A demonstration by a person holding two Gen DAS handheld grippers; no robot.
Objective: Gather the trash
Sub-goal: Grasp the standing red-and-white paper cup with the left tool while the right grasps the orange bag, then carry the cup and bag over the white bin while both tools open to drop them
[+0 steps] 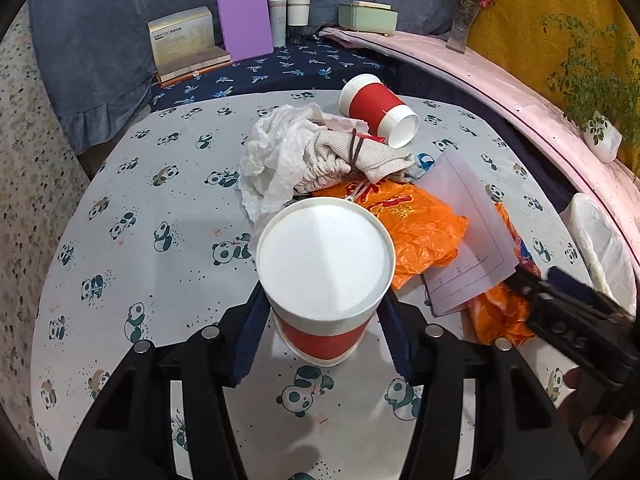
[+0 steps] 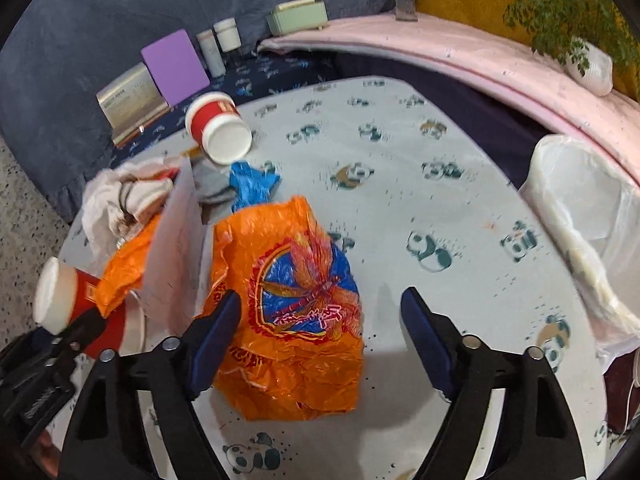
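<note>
Two cups [image 1: 324,276] [image 1: 378,110] — one orange bag [image 2: 288,320]

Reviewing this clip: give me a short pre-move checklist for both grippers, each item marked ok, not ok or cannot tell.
1. Upside-down paper cup sits between the left gripper fingers: ok.
2. Left pads pressing the cup: cannot tell; they stand right at its sides.
3. Right gripper straddles the orange plastic bag: ok.
4. Right pads closed on the bag: not ok, jaws stand wide.
5. Lined bin within view at the table's edge: ok.
6. Second cup, lying on its side, left uncollected: ok.
</note>
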